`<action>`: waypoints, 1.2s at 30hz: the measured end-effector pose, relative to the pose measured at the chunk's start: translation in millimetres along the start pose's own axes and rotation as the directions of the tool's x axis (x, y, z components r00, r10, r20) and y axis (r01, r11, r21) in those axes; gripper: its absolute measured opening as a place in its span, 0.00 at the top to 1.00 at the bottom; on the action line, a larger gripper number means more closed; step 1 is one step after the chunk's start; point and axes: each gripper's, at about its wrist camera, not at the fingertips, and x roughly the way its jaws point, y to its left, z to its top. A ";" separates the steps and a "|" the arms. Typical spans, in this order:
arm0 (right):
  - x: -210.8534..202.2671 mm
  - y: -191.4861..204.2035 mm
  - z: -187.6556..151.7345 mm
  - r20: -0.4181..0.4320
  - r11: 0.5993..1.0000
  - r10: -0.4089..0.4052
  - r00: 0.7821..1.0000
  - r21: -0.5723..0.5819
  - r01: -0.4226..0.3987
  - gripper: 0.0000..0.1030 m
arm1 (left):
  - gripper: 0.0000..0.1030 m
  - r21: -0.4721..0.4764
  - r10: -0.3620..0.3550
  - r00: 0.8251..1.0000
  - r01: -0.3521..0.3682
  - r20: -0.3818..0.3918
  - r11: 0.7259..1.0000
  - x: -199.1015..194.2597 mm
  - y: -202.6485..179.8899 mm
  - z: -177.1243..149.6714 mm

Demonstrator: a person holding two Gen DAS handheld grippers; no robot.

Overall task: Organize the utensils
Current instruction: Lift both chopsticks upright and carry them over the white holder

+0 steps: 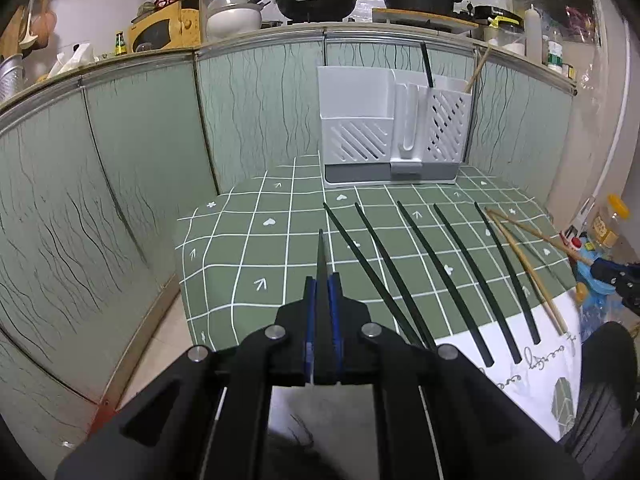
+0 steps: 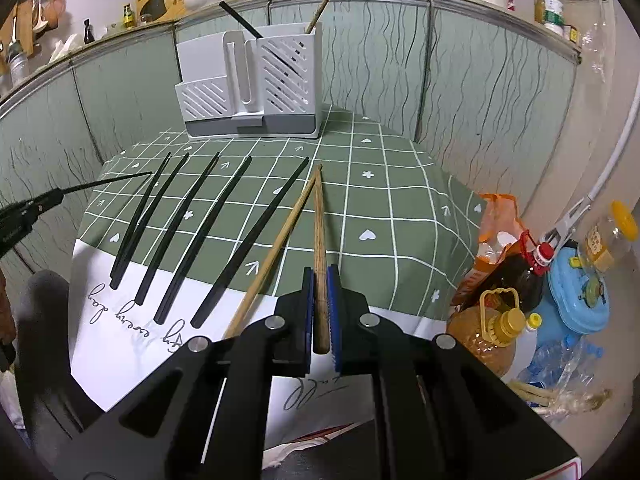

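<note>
My left gripper (image 1: pixel 322 280) is shut on a black chopstick (image 1: pixel 321 252) that points forward over the green checked tablecloth (image 1: pixel 248 240). My right gripper (image 2: pixel 321 276) is shut on a brown wooden chopstick (image 2: pixel 318 216). Several black chopsticks (image 1: pixel 440 264) lie side by side on the cloth, also in the right wrist view (image 2: pixel 208 224). A second wooden chopstick (image 2: pixel 276 252) lies beside the held one. The white utensil holder (image 1: pixel 394 128) stands at the table's back, with a black chopstick (image 1: pixel 426 64) and a wooden one (image 1: pixel 478 70) upright in its right compartment.
Kitchen cabinets (image 1: pixel 140 152) curve behind the table. Oil bottles (image 2: pixel 496 332), a snack bag (image 2: pixel 498 220) and a blue container (image 2: pixel 576 300) crowd the floor to the table's right. The left gripper shows at the right wrist view's left edge (image 2: pixel 24 216).
</note>
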 end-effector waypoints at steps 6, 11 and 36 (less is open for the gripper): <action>-10.6 -2.4 13.4 0.057 1.000 0.000 0.998 0.010 -0.001 0.94 | 0.92 -0.003 -0.017 1.000 0.017 0.013 1.000 -5.0 6.7 12.8; -21.8 -7.0 31.4 0.131 1.000 0.008 0.991 0.022 -0.011 0.94 | 0.92 0.000 -0.018 0.999 0.018 0.043 1.000 -12.9 10.1 26.0; -16.8 4.7 123.6 0.292 0.997 0.082 0.953 -0.023 -0.079 0.94 | 0.92 0.005 -0.033 0.993 0.032 0.116 0.999 -6.8 21.6 86.2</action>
